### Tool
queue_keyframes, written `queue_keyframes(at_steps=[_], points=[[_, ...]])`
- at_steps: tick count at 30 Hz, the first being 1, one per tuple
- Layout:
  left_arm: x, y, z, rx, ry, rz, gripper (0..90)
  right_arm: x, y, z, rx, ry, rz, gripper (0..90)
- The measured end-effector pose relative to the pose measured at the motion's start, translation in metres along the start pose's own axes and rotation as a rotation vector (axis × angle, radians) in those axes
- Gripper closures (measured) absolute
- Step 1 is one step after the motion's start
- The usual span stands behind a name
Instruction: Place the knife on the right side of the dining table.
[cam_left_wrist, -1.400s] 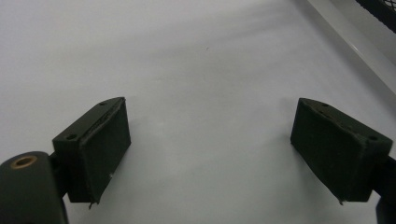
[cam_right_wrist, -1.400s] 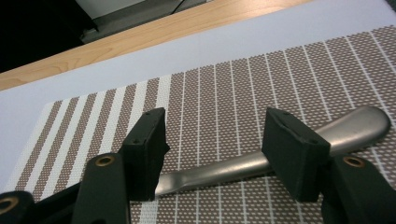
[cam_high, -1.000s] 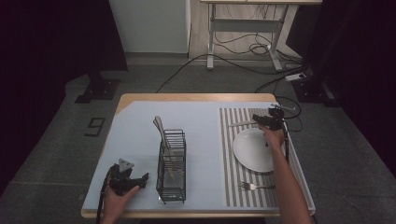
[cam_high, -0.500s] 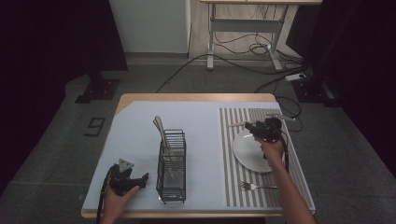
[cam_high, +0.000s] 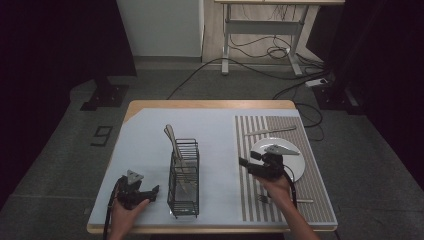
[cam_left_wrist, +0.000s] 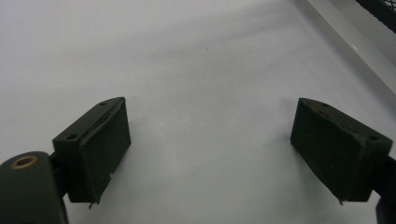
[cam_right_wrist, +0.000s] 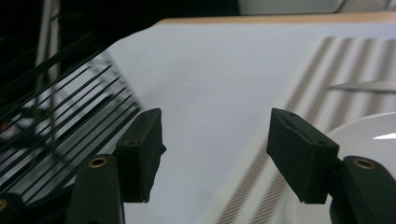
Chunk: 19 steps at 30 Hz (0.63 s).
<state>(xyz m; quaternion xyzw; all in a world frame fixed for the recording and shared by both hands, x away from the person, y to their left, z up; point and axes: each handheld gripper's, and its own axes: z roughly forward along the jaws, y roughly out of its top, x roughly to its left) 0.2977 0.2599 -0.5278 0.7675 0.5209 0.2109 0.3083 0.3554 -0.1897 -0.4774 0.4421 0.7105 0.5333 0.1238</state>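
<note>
the wire rack (cam_high: 183, 177) stood on the pale blue mat (cam_high: 145, 150), left of table centre; black thin-wire frame, tall and narrow, open top. pale utensils (cam_high: 172, 140) leaned inside it, handles sticking out above the rim towards the far left; kind not clear at this size. in the right gripper view the rack (cam_right_wrist: 51, 121) was a blurred fan of black wires at the left edge.

striped placemat (cam_high: 257, 200) on the right, grey and white bars. on it: round white plate (cam_high: 295, 170), glossy, partly covered by the right gripper; knife (cam_high: 270, 131) lying flat beyond the plate; fork (cam_high: 267, 199) near the front edge, its handle partly hidden by the forearm.

left gripper (cam_high: 150, 191) sat low at the front left corner, near the rack but apart from it, jaws wide with nothing between them. its view showed matte black pads (cam_left_wrist: 105, 149) over bare mat, with a pale strip at the upper right, cut off.

right gripper (cam_high: 245, 163) hovered over the placemat's left edge, pointing towards the rack, jaws wide and empty. plate rim (cam_right_wrist: 373, 126) showed at the right of its view, blurred.
</note>
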Motion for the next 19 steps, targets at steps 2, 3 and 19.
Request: queue_keyframes(at_steps=[2,3,19], points=[[0.000,0.000,0.000,0.000,0.000,0.000,11.7,0.012,-0.007,0.003,0.015,0.021,-0.015,35.6],[0.000,0.000,0.000,0.000,0.000,0.000,11.7,0.017,-0.011,0.005,0.022,0.033,-0.021,35.4],[0.000,0.000,0.000,0.000,0.000,0.001,11.7,0.046,-0.039,0.027,0.082,0.085,-0.096,33.2]])
